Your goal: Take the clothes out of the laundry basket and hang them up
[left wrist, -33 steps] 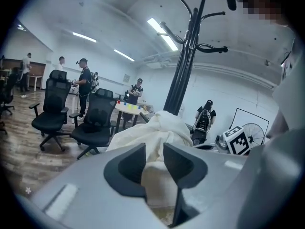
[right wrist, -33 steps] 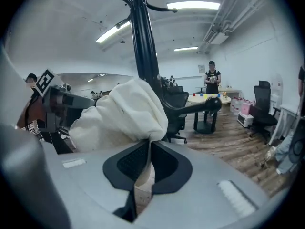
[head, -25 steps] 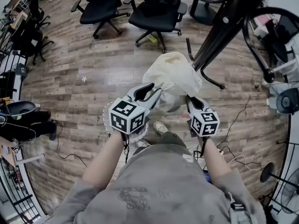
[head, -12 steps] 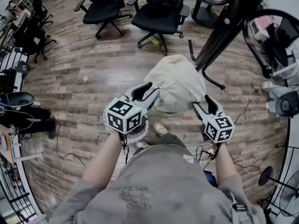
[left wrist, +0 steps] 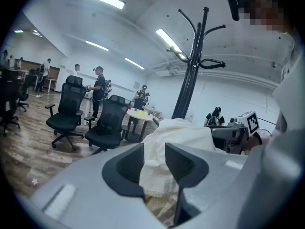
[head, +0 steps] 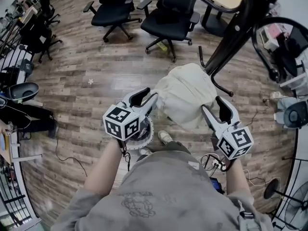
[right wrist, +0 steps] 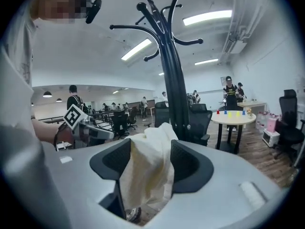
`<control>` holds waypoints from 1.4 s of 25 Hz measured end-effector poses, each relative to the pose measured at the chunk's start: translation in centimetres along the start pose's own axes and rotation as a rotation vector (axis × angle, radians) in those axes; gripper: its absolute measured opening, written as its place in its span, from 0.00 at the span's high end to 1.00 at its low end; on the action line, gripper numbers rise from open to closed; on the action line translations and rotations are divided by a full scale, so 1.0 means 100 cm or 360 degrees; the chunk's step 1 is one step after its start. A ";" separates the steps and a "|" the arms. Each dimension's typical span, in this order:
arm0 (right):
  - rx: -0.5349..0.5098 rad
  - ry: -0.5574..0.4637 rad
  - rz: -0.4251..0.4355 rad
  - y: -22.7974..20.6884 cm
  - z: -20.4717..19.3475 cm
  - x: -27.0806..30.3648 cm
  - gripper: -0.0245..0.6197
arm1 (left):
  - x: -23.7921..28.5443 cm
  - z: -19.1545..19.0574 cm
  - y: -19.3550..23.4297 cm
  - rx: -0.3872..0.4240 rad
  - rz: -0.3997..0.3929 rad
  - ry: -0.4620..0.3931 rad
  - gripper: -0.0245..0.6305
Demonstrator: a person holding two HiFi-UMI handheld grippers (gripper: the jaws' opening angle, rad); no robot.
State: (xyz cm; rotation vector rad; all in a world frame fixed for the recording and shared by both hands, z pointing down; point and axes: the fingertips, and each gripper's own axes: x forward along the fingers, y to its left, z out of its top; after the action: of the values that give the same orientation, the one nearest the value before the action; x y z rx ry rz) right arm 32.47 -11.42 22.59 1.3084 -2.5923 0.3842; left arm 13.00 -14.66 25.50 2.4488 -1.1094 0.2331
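In front of the black coat stand (head: 230,40), the cream garment (head: 185,96) hangs stretched between the two tools. The left tool (head: 147,95) has its jaws closed on one edge of the cloth, and the right tool (head: 215,108) pinches the opposite edge the same way. Each gripper view shows fabric pressed between narrow-set jaws and sagging below them. Held apart like this, the piece is spread wide and raised above the white laundry basket (head: 146,133), whose rim peeks out beneath the left tool beside the person's shoe (head: 164,137). The spread is probably meant to open the garment and find a line to hang it by, since the stand's hooks sit well above. The floor (head: 91,88) is wood-look plank. Around it stand black office chairs (head: 169,19) and a round tabletop (right wrist: 234,118) carrying small coloured cups (right wrist: 232,112). Several people (left wrist: 98,82) stand far off in a large, strip-lit room.
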 end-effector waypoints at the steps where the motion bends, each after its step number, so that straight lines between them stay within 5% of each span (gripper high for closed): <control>1: -0.0022 -0.0025 0.0020 0.006 0.008 0.004 0.51 | -0.002 0.001 0.000 0.0002 0.0006 -0.0003 0.75; 14: -0.0112 -0.0231 0.0261 0.063 0.066 0.032 0.55 | -0.051 0.012 0.014 -0.0004 0.0164 -0.0129 0.75; 25: -0.0179 -0.0379 0.0636 0.141 0.125 0.064 0.59 | -0.149 0.040 0.035 0.0133 0.0529 -0.0283 0.76; 35: -0.0216 -0.0351 0.1038 0.224 0.122 0.100 0.59 | -0.262 0.023 0.056 0.0051 0.0967 -0.0399 0.76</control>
State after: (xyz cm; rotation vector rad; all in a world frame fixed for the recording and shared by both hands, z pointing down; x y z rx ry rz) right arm 7.63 -10.05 11.10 0.4512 -3.1206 0.1571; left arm -8.65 -1.28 16.74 2.1392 -1.9568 0.1244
